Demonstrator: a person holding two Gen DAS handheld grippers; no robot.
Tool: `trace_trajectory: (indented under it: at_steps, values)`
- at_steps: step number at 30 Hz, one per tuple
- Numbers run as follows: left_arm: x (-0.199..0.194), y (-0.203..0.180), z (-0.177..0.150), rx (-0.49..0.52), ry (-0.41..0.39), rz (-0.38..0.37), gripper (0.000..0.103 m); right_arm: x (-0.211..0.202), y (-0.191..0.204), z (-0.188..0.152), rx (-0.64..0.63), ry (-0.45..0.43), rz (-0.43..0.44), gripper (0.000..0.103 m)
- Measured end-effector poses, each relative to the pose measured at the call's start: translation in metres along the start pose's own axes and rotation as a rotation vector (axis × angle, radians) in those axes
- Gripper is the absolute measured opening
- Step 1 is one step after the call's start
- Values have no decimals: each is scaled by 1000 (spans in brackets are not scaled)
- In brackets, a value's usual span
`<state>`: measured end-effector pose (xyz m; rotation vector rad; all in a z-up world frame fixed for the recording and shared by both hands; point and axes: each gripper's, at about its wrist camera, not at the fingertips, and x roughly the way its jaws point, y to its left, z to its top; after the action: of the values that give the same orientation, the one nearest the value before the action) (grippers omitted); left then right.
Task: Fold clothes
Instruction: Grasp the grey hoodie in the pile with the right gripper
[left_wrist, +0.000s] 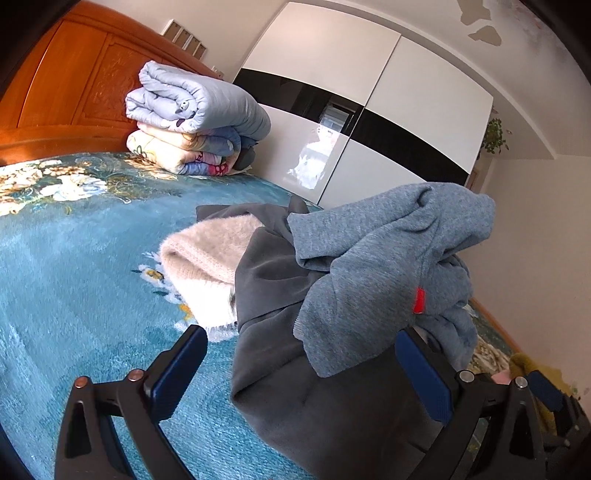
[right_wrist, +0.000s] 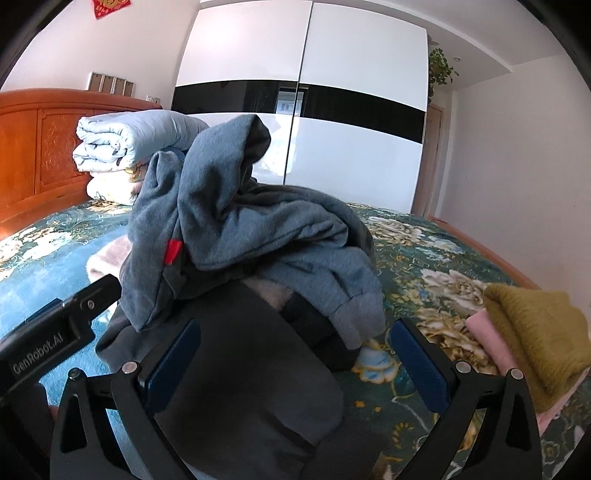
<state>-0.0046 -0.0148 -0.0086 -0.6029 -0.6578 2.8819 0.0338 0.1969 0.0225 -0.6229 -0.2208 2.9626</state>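
Both grippers are held low over the bed, aimed at the clothes pile. Left gripper (left_wrist: 301, 363): jaws spread wide, nothing pinched; the dark grey garment (left_wrist: 295, 387) lies between the blue pads (left_wrist: 424, 373), contact with them can't be confirmed. Right gripper (right_wrist: 295, 360): jaws likewise wide apart, same dark grey garment (right_wrist: 240, 369) lying between the pads, not clamped.

Pile location: on the teal floral bedspread (left_wrist: 74, 258), directly ahead of both grippers. A blue-grey sweatshirt (left_wrist: 388, 258) is bunched on top of the dark grey piece, with a small red tag (left_wrist: 418, 300) on it; no lettering can be read on the tag. A fluffy cream garment (left_wrist: 207, 258) is partly buried under the pile.

Readable text: "GenRobot.AI" on the body of the left gripper (right_wrist: 55, 332), seen at the left edge of the right wrist view. The red wall decoration (right_wrist: 110, 6) is cut off at the top; its characters are not legible.

A mustard knit (right_wrist: 535, 325) stacked on a pink item (right_wrist: 491, 343) is cropped at the right edge. Folded quilts (left_wrist: 192, 118) are stacked by the wooden headboard (left_wrist: 74, 85). Sweatshirt's shape is unreadable under its folds.
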Motion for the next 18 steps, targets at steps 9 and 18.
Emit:
trace_trajectory:
  at_steps: [9, 18]
  values:
    - [-1, 1, 6, -29, 7, 2, 103, -7, 17, 16, -91, 29, -39, 103]
    - [-3, 25, 13, -78, -20, 16, 103, 4, 9, 78, -66, 15, 12, 103]
